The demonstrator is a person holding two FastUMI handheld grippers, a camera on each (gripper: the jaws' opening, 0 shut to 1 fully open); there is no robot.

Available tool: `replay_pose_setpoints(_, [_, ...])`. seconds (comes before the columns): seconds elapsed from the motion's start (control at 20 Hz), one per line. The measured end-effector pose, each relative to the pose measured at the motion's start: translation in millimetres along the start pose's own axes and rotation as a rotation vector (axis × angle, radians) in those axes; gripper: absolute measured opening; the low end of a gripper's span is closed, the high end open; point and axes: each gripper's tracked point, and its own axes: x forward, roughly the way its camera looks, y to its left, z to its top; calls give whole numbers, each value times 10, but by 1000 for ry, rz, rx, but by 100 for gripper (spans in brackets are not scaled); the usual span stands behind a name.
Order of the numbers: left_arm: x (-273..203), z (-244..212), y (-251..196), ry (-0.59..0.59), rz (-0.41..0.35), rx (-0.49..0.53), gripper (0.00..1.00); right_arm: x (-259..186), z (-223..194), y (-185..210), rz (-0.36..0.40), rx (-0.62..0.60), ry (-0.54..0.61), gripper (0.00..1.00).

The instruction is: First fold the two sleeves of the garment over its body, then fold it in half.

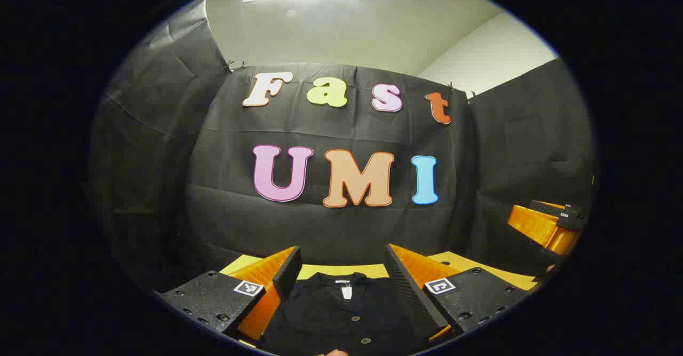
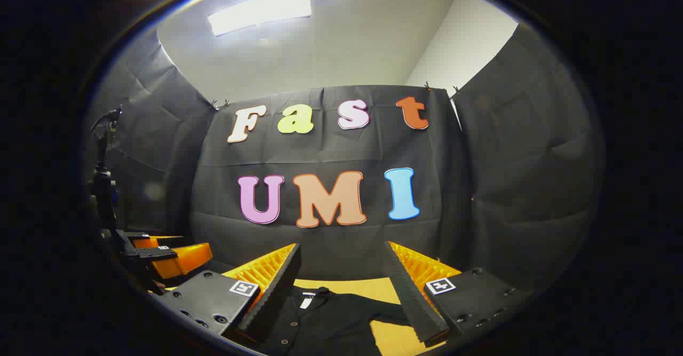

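Observation:
A black buttoned garment [image 1: 336, 313] lies flat on the yellow table [image 1: 331, 271], collar and neck label toward the far wall. My left gripper [image 1: 341, 260] hovers open above its chest, one finger on either side of the collar. In the right gripper view the same garment [image 2: 315, 321] sits low and left, with one sleeve [image 2: 385, 309] stretched out to the right across the table [image 2: 347, 286]. Above that collar and sleeve my right gripper [image 2: 340, 254] stands open, holding nothing. Each gripper shows at the edge of the other's view: the right gripper [image 1: 549, 225] and the left gripper [image 2: 165, 257].
Black cloth walls close the booth behind and on both sides of the table. A dark stand [image 2: 104, 174] rises at the left in the right gripper view. A bit of a hand [image 1: 333, 352] shows at the bottom edge of the left gripper view.

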Motion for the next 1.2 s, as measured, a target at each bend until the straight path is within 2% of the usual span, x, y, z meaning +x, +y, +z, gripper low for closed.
replay_pose_setpoints(0.05, [-3,5,30,-3,7,1,94,-2,9,29,7,-3,-6,97])
replay_pose_setpoints(0.15, [3,-5,70,-4,15,2,94,10,19,65,17,-15,-15,96])
replay_pose_setpoints(0.2, [3,-18,70,-1,14,-1,97,4,5,95,25,-18,-11,98])
replay_pose_setpoints(0.45, [11,-21,230,1,45,-6,97,73,-71,135,43,-9,21,98])
replay_pose_setpoints(0.5, [13,-13,253,-1,50,-7,94,95,-91,115,40,-15,26,98])
replay_pose_setpoints(0.55, [11,-16,276,-1,56,-5,97,106,-107,104,36,-23,30,98])
replay_pose_setpoints(0.6, [17,-25,306,-1,60,0,94,127,-123,103,36,-27,33,98])
replay_pose_setpoints(0.7, [20,-17,336,-4,62,7,97,149,-129,96,30,-30,34,98])
replay_pose_setpoints(0.8, [28,-10,357,-4,60,10,94,170,-110,80,23,-27,30,96])
replay_pose_setpoints(1.15, [54,-62,487,14,77,12,94,252,-131,65,15,-16,46,97])
replay_pose_setpoints(1.2, [56,-54,497,15,77,13,97,269,-134,69,16,-21,48,97])
